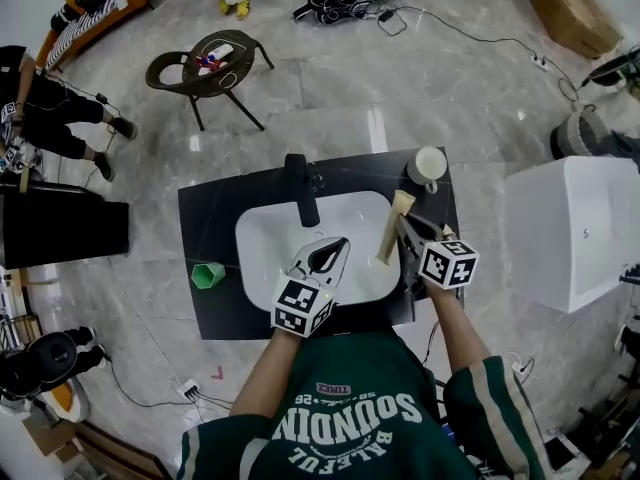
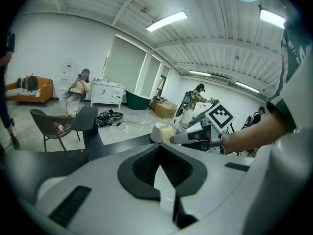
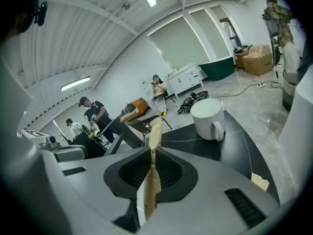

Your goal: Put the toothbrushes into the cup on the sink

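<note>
**Toothbrush held short of the cup.** A paper-wrapped toothbrush (image 3: 155,131) is pinched in the right gripper (image 1: 404,226) above the black worktop (image 1: 215,218). The fingers are closed almost fully on the thin wrapper, which is gripped about its middle. The toothbrush's long axis is carried in line with the fingers, with the far end projecting past the fingertips and away from the person.

The white cup (image 1: 428,164) is seen ahead of those fingers and a little to their right. It stands upright at the far right corner of the worktop, just beside the sink (image 1: 262,248), and is apart from the wrapper's tip.

The left gripper (image 1: 340,244) is held over the basin, its fingers drawn together with nothing seen between them. From them the cup lies well off to the right and ahead, beyond the right gripper. A small green tumbler (image 1: 208,274) is left on the worktop on the far side of the left fingers. No second toothbrush can be made out.

The right hand is judged much the nearer to the cup. The coming move is thought to call for the leading end to be brought forward and right over the rim, and the long axis raised nearer upright before the wrapper is released.
</note>
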The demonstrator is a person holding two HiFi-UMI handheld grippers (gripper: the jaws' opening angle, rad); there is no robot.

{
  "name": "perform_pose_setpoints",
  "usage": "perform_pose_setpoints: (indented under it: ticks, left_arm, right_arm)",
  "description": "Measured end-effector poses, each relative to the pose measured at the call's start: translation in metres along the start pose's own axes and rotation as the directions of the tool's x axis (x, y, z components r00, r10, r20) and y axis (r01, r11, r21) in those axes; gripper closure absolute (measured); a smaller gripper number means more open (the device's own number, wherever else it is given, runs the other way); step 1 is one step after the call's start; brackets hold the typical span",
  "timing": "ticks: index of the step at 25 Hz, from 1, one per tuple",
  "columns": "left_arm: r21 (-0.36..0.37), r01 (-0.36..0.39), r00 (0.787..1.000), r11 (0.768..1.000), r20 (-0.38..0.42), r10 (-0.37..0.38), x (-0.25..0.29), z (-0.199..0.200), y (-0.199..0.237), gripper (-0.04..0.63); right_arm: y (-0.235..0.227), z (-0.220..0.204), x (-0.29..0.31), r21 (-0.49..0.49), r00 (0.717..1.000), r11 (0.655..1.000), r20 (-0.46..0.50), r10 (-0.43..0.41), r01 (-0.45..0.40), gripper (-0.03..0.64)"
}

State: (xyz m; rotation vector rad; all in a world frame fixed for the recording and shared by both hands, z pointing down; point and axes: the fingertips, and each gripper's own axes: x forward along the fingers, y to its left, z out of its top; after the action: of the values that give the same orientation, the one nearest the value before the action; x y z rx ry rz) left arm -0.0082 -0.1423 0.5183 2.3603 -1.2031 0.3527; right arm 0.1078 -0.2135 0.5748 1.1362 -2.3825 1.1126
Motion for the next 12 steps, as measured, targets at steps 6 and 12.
perform_pose_setpoints:
  ticks: [6, 12]
  left_arm:
    - [-0.008, -0.01, 1.0, 1.0, 0.004, 0.01, 0.009, 0.003, 0.001, 0.586]
    - [-0.014, -0.032, 0.999, 0.999, 0.003, 0.032, 0.012, 0.003, 0.006, 0.586]
  right_arm:
    - [0.003, 0.019, 0.004, -0.05, 0.999, 0.998, 0.029, 0.027, -0.025, 0.558]
    - [0.022, 0.069, 0.001, -0.207, 0.985, 0.976, 0.144, 0.098, -0.067, 0.558]
